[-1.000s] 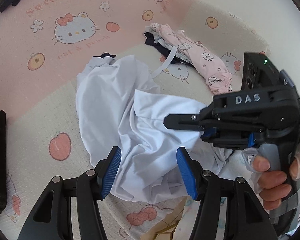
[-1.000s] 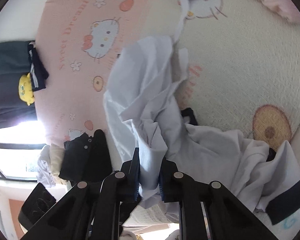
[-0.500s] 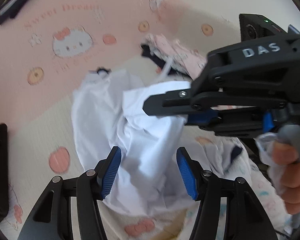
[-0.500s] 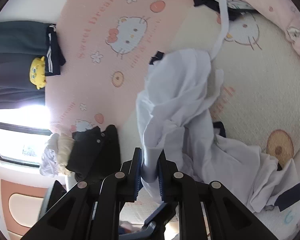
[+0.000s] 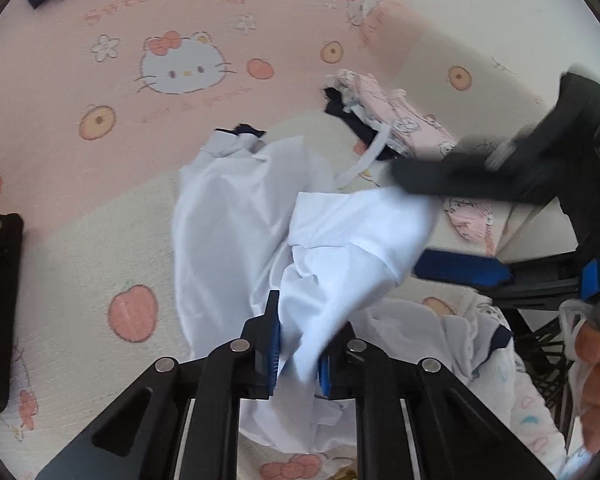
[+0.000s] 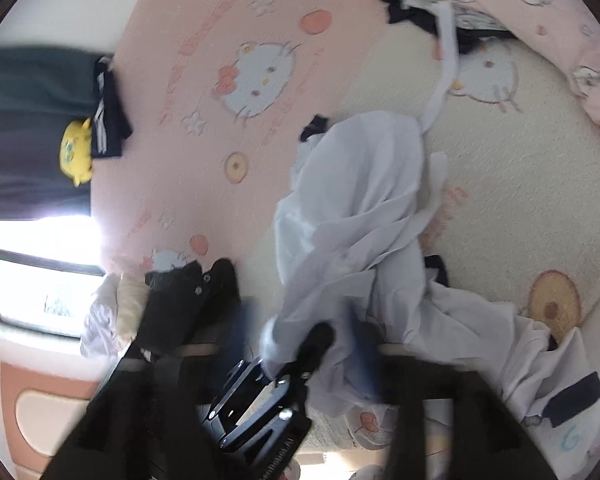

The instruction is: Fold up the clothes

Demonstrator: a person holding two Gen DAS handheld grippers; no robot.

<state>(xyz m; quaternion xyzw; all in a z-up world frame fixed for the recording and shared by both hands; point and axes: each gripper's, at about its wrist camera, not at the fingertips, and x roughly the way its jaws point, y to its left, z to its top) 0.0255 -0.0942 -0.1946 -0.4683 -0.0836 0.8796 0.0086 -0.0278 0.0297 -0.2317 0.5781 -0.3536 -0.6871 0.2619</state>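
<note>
Since half a second ago the left claw [image 5: 298, 354] has gone from wide open to clamped on the white garment [image 5: 340, 248], and the right claw [image 5: 428, 228] has spread apart; a second ago it pinched that cloth.

Left wrist view: the blue pads of the left claw squeeze a bunched fold of the white garment, lifting it off the bed cover [image 5: 80, 240] while the rest trails crumpled toward the pink pyjamas [image 5: 400, 124] behind. The right claw sits at the cloth's far edge, one finger above and one below, with a clear gap between. It looks like a handover, so that the right can seek a fresh corner for spreading.

Right wrist view: heavy blur. The white garment [image 6: 360, 200] lies rumpled mid-bed, one end raised into the left claw [image 6: 320, 340]. The right claw's own fingers are dark smears set wide apart, holding nothing that I can make out. A dark folded item [image 6: 180, 304] rests near the bed's edge.
</note>
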